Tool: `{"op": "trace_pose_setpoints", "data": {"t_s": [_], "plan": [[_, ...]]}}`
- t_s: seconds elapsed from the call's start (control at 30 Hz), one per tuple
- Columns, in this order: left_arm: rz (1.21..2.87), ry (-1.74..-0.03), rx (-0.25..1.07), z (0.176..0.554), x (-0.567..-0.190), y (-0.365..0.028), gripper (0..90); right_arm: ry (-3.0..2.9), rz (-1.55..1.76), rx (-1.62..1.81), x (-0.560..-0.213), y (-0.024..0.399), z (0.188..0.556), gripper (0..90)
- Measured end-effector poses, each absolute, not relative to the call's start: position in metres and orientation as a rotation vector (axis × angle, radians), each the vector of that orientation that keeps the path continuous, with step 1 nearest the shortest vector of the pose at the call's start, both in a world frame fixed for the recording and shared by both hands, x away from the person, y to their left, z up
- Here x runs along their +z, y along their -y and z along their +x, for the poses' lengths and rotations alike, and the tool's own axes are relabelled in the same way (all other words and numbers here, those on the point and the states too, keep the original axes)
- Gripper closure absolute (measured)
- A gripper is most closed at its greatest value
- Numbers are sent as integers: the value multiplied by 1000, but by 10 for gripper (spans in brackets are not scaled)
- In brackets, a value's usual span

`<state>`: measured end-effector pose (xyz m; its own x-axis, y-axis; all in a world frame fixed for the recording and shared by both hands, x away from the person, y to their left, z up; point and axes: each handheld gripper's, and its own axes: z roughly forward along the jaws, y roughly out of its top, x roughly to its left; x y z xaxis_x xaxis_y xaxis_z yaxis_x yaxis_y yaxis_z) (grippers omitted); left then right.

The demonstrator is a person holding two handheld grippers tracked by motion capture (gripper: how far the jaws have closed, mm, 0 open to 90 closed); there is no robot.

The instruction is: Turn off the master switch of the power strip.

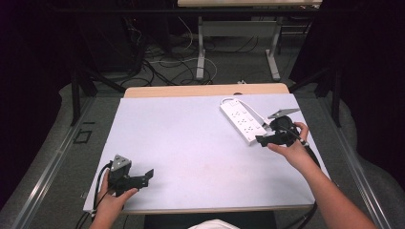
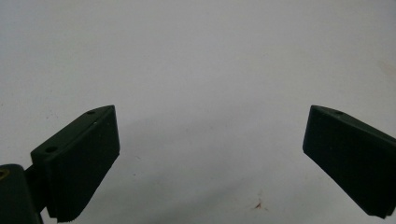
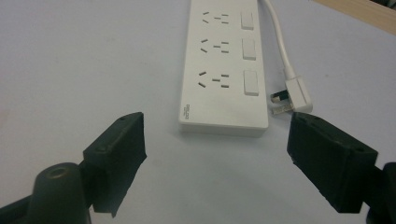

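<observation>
Power strip (image 1: 242,120) lies flat on your surface (image 1: 191,143), at about two o'clock from its centre in the high view, running from the far edge toward the right one. It is white, with three socket groups and three rocker switches in a row, seen plainly in the right gripper view (image 3: 224,70). Its white cable (image 3: 278,37) runs off the far end and loops back, so the plug (image 3: 294,95) rests on the surface just beside the strip's near end, at three o'clock from it, with its pins pointing at the strip.

Your right claw (image 1: 261,140) hovers just short of that near end, jaws spread wide with nothing between them; in its own view (image 3: 215,158) the strip's end sits at twelve o'clock, apart from both pads. No earlier view is on hand to compare.

Your left claw (image 1: 145,175) sits at seven o'clock on the surface, well apart from the strip. Its jaws stand wide open over bare surface (image 2: 210,154), holding nothing.
</observation>
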<state>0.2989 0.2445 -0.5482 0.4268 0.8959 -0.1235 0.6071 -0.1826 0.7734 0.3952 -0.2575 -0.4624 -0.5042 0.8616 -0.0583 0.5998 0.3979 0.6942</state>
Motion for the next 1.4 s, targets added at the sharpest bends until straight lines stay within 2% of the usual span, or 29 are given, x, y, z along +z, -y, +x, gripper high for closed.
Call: {"op": "trace_pose_setpoints", "data": {"t_s": [0.93,1.4], "plan": [[1897,-1283,461,300,-549,-246,44,-2254,1287,821,-450,261,427,228],[1892,-1281,459,300,-549,-246,45,-2227,1239,825,-448,254,448,306]]}}
